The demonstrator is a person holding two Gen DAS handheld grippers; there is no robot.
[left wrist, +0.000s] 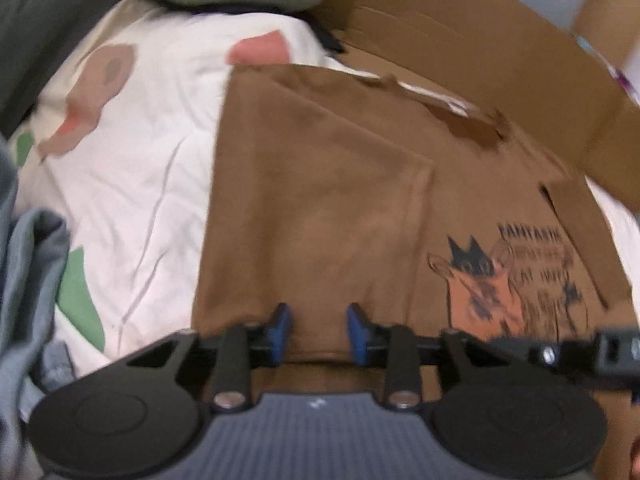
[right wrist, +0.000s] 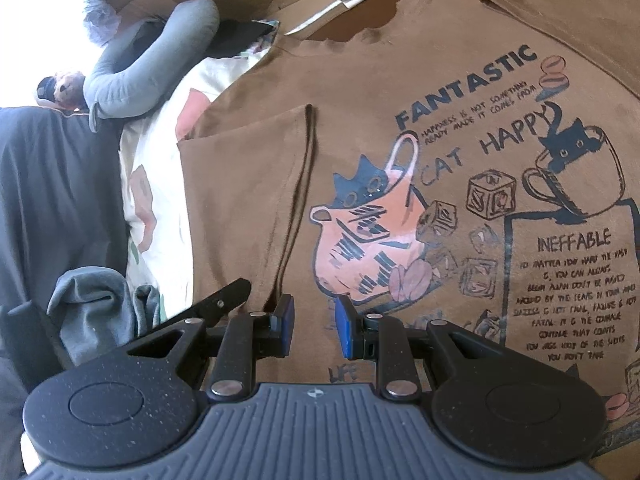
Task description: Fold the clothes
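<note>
1. Lying flat in front of you, the brown T-shirt (right wrist: 360,128) faces print-side up on a cream bedsheet (left wrist: 152,168) with pink and green shapes.
2. Your left gripper (left wrist: 318,330) hovers low over the shirt's near hem, jaws parted by a clear gap with brown fabric showing between the blue pads (left wrist: 280,328); nothing is pinched, though the view is blurred.
3. From that gripper, the folded-in sleeve (left wrist: 320,184) sits at 12 o'clock, its hemmed edge running up and down the shirt, and the cat print (left wrist: 512,280) lies at 2 o'clock.
4. Your right gripper (right wrist: 316,328) is also parted, empty, and poised over the lower chest of the shirt, just below the pink pitcher cat (right wrist: 368,240).
5. In the right view, the collar (right wrist: 352,20) is at 12 o'clock and the "FANTASTIC" lettering (right wrist: 464,84) at 1 o'clock.
6. Grey clothing (right wrist: 92,308) is bunched at 9 o'clock beside the shirt, a grey neck pillow (right wrist: 152,64) lies at 10 o'clock, and a cardboard box (left wrist: 480,48) stands beyond the collar.
</note>
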